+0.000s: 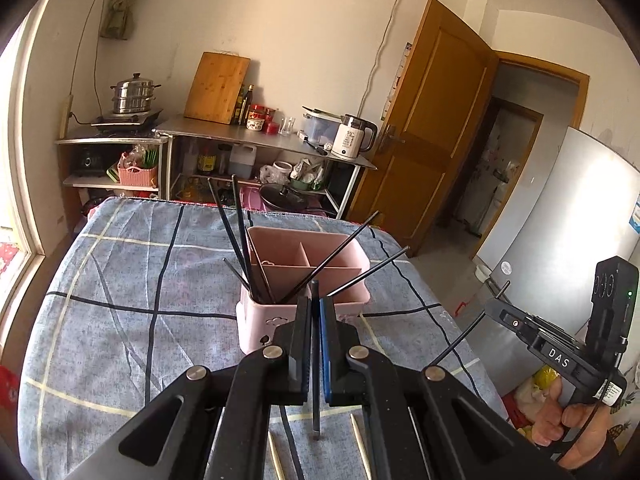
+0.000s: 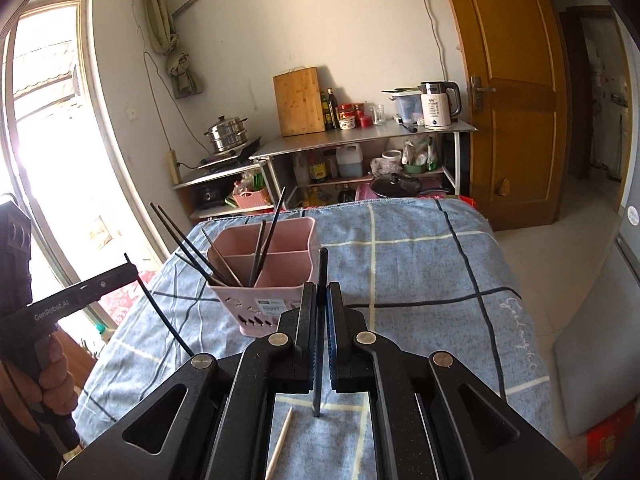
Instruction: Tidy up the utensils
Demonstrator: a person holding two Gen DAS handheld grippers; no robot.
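Chopsticks fill the pink holder point(image 1: 304, 280), which stands at frame centre on the bench point(image 1: 120, 320) under its blue checked cloth. The left gripper point(image 1: 315, 312) has its jaws pinching one dark chopstick point(image 1: 315, 360) just below the holder. The right gripper point(image 2: 321, 300) likewise pinches a dark chopstick point(image 2: 319, 360), right of the holder. Pale chopsticks point(image 1: 358, 436) lie on the cloth at the lower edge.

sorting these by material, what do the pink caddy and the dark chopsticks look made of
pink caddy: looks like moulded plastic, matte, with thin dividers and cut-out slots low on its wall.
dark chopsticks standing in it: thin, uniformly black, slightly glossy; probably plastic, alloy or lacquered wood, can't tell which.
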